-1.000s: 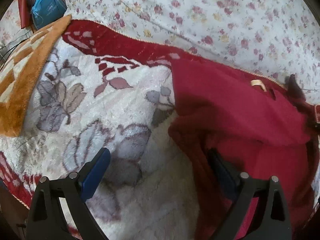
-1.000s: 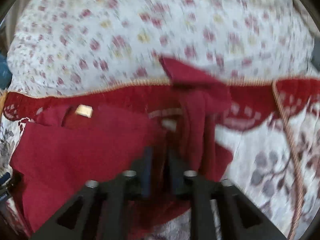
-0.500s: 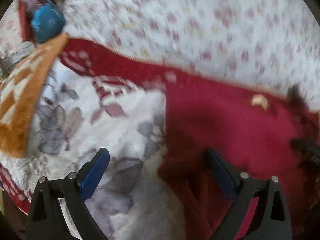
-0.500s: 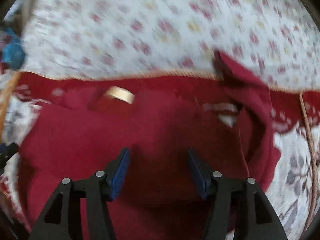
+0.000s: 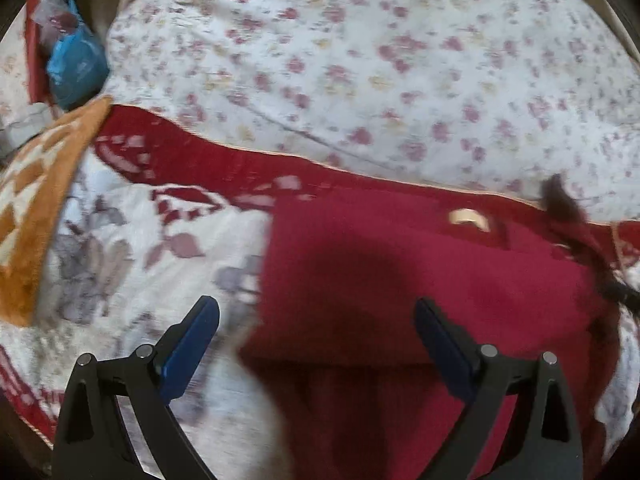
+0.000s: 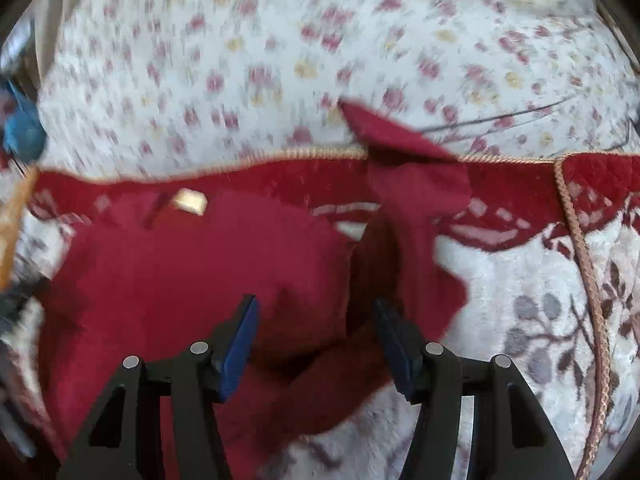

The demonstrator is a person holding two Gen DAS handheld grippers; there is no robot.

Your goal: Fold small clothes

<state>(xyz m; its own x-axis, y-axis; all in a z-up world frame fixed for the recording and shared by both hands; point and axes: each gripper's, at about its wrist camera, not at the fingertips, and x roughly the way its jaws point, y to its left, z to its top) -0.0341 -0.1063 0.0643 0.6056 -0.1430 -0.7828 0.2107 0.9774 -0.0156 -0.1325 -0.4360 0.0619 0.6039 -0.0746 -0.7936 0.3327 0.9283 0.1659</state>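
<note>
since a second ago the right tongs [image 6: 314,338] have let go of the red garment [image 6: 192,280] and now hang open above it; the left tongs [image 5: 316,340] gape wide over its left edge. the garment lies on the patterned blanket [image 5: 132,264] on the bed, its loose sleeve [image 6: 416,208] trailing away, nearest the right tongs. a floral quilt [image 5: 360,60] bulks behind, clear of the fold.
</note>
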